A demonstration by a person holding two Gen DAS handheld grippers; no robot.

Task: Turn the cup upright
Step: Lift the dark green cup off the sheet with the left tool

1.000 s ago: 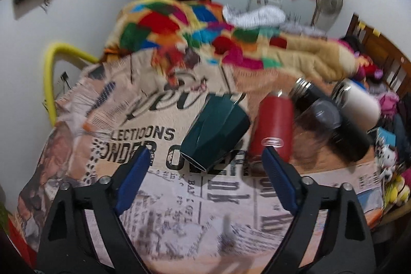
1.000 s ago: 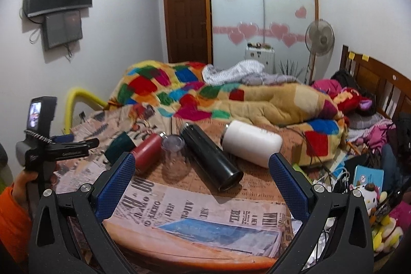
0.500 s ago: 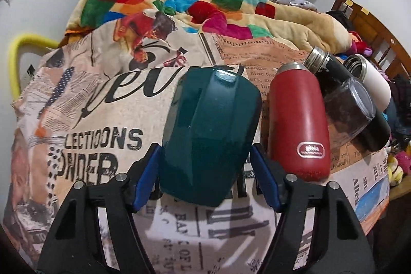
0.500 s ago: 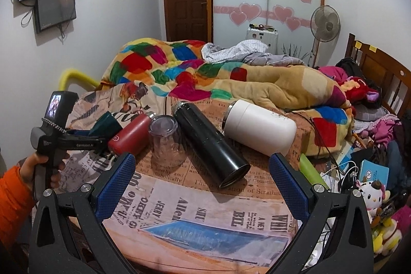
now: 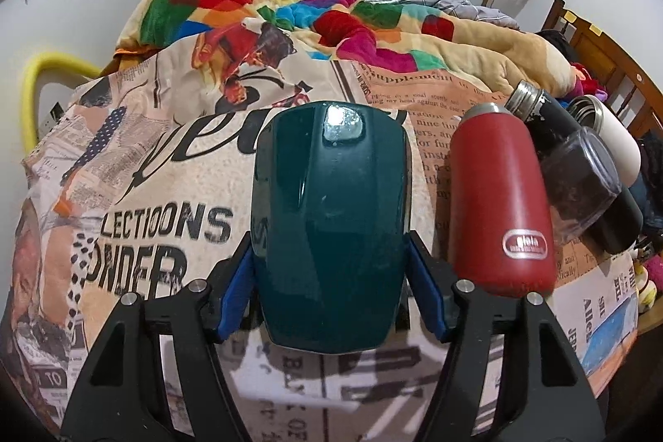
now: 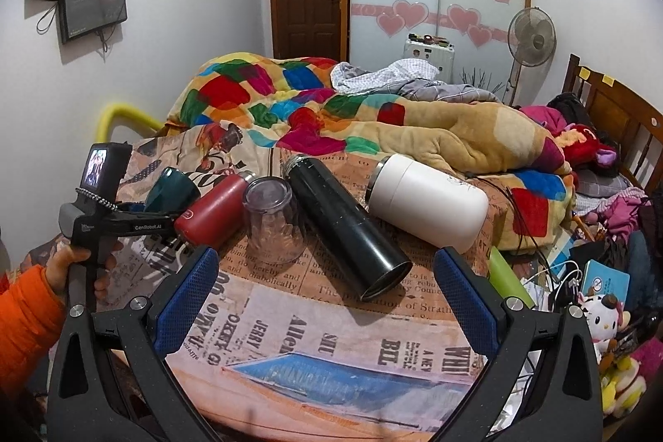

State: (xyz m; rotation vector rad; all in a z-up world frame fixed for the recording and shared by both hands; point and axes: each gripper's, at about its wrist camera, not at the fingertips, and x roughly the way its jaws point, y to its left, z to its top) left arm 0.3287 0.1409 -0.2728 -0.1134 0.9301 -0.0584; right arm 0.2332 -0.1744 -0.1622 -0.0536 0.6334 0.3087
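Observation:
A dark green faceted cup (image 5: 329,230) lies on its side on the newspaper-print table, its base pointing away from me. My left gripper (image 5: 331,288) is shut on the cup, with its blue pads (image 5: 238,291) pressed against both sides near the rim end. In the right wrist view the green cup (image 6: 172,189) shows at the far left with the left gripper (image 6: 136,224) on it. My right gripper (image 6: 325,301) is open and empty above the table's front part.
A red bottle (image 5: 499,197) lies right of the cup, then a clear glass (image 6: 271,220), a black flask (image 6: 344,224) and a white tumbler (image 6: 427,201), all on their sides. A colourful blanket (image 6: 331,110) lies behind the table (image 6: 331,359).
My left gripper moved forward around the green cup and closed onto its sides. The right gripper stayed open and came slightly closer to the table.

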